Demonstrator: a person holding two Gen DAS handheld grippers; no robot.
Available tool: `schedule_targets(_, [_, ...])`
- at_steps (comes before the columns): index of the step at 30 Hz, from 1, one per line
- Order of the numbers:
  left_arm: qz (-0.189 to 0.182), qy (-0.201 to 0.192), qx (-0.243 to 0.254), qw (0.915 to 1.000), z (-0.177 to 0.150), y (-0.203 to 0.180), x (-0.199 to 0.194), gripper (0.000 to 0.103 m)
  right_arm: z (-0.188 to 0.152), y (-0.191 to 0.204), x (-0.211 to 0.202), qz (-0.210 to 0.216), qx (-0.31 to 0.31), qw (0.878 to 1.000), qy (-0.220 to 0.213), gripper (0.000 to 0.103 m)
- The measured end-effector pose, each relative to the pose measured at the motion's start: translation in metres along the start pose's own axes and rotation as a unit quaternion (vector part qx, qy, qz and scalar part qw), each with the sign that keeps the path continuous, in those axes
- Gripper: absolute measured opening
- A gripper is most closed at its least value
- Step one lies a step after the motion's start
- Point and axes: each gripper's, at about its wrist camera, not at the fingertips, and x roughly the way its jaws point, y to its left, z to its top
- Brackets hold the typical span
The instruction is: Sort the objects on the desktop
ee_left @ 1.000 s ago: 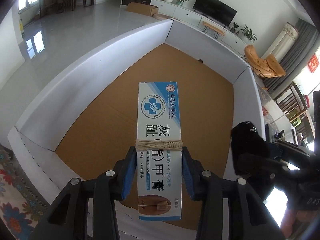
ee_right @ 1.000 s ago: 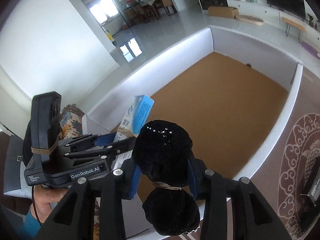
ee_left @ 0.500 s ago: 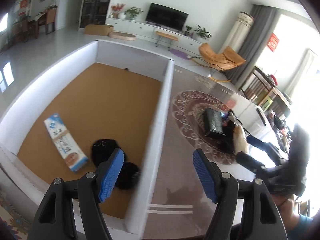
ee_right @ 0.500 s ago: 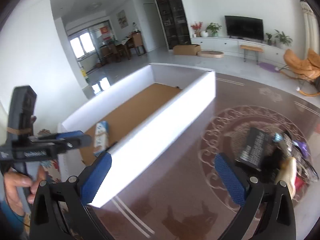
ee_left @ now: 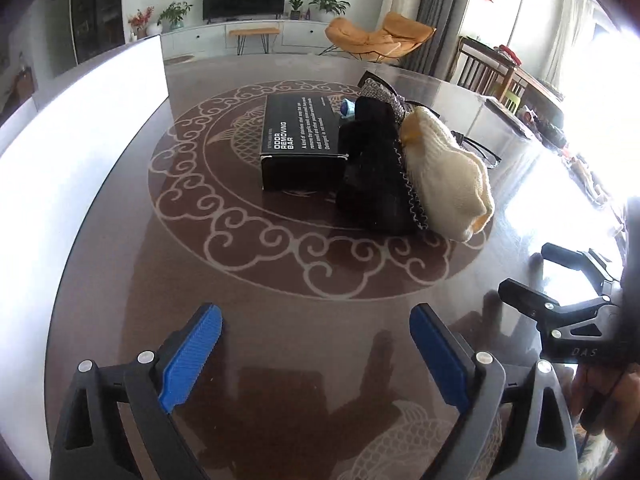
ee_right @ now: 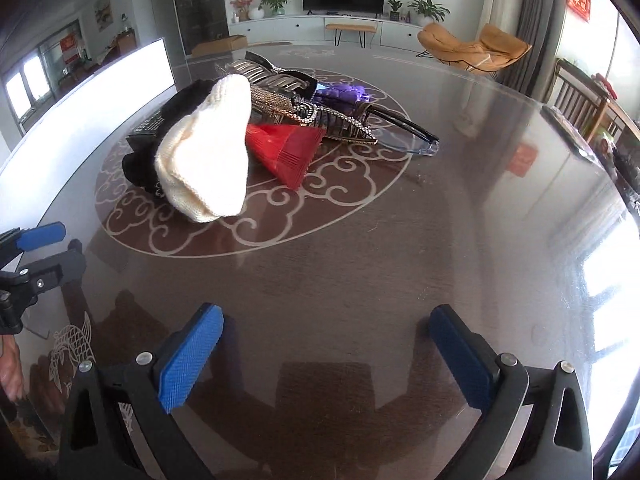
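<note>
A pile lies on the glossy brown table (ee_left: pixel 280 352). It holds a black box lettered "ODOR REMOVING BAR" (ee_left: pixel 298 128), a black fuzzy piece (ee_left: pixel 372 168) and a cream knitted item (ee_left: pixel 444 172) (ee_right: pixel 208 148). A red comb (ee_right: pixel 288 148), a rhinestone hair clip (ee_right: pixel 288 100), a purple thing (ee_right: pixel 344 94) and glasses (ee_right: pixel 404 128) lie behind them. My left gripper (ee_left: pixel 314 316) hangs short of the pile, its jaws opening with nothing between them. Nearer the table's front, my right gripper (ee_right: pixel 326 316) stands open and empty.
The tall white wall of the sorting box (ee_left: pixel 80 140) (ee_right: pixel 100 84) runs along the table's left side. Bare table top lies between both grippers and the pile. A hand holding the other gripper shows at the edge of each view.
Both grippers let go inside the white box, the left of a nail cream carton, the right of a black pompom. Both swung right to over the table, jaws spread wide.
</note>
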Motion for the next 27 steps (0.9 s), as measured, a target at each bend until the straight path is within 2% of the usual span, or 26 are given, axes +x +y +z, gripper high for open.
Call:
schedule_targets(3, [0.05,0.004,0.031,0.9982,0.02,-0.016,0.021,0.103,0.016,-0.001,0.012,-0.002,-0.001,1.0,-0.012,0.103])
schedule_targets(4, [0.042,-0.006,0.032,0.9986,0.026,-0.02,0.024,0.103,0.023,-0.003,0.016,0.001,-0.003,1.0,-0.012,0.103])
schedule_targets(9, [0.05,-0.021,0.025,0.9982,0.051,-0.029,0.042,0.103,0.049,-0.005,0.033,-0.001,0.002,1.0,-0.01,0.103])
schedule_targets(27, [0.05,-0.021,0.024,0.9982,0.054,-0.027,0.046,0.103,0.046,-0.001,0.036,-0.002,0.001,1.0,-0.011,0.103])
